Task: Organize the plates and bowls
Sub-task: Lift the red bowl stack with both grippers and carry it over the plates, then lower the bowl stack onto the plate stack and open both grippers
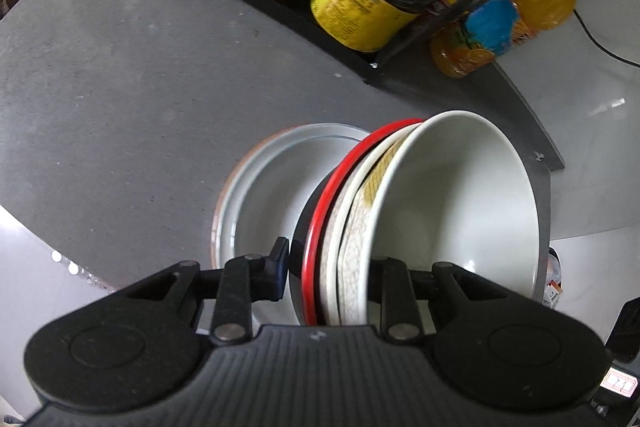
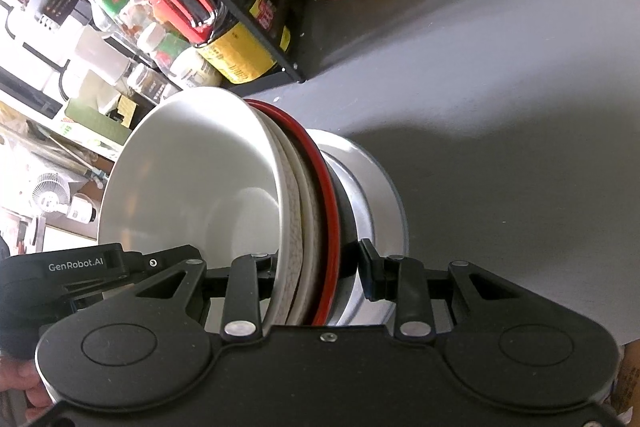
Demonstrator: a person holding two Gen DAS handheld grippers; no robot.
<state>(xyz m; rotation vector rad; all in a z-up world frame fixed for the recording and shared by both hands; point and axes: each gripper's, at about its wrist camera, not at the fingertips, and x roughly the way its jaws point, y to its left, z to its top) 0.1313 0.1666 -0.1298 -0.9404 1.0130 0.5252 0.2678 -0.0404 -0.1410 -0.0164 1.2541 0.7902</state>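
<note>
I hold a nested stack of bowls (image 1: pixel 360 219) between both grippers. The white bowl (image 1: pixel 456 203) sits innermost, then a patterned cream bowl (image 1: pixel 354 255), then a red-rimmed black bowl (image 1: pixel 318 227). In both wrist views the stack appears tilted on edge, above the grey plate (image 1: pixel 260 195) that lies on the grey counter (image 1: pixel 120 87).

My left gripper (image 1: pixel 328 273) is closed down onto the stack's rims: one pad presses the black outer wall at 9 o'clock, the other sits inside the white bowl at 3 o'clock. My right gripper (image 2: pixel 316 267) straddles the same rims from the opposite side. Its inner finger lies within the white bowl, while its outer pad (image 2: pixel 370 275) stands near the black wall; I cannot tell whether it touches.

In the left view, the rack of condiment bottles (image 1: pixel 356 11) stands at 12 o'clock and an orange juice bottle (image 1: pixel 508 23) at 2 o'clock, both well apart from the stack.

Step in hand, by my judgement: seating the stacked bowls onto the plate. The next move calls for levelling the stack, centring it over the plate, lowering evenly with both grippers, then releasing.
</note>
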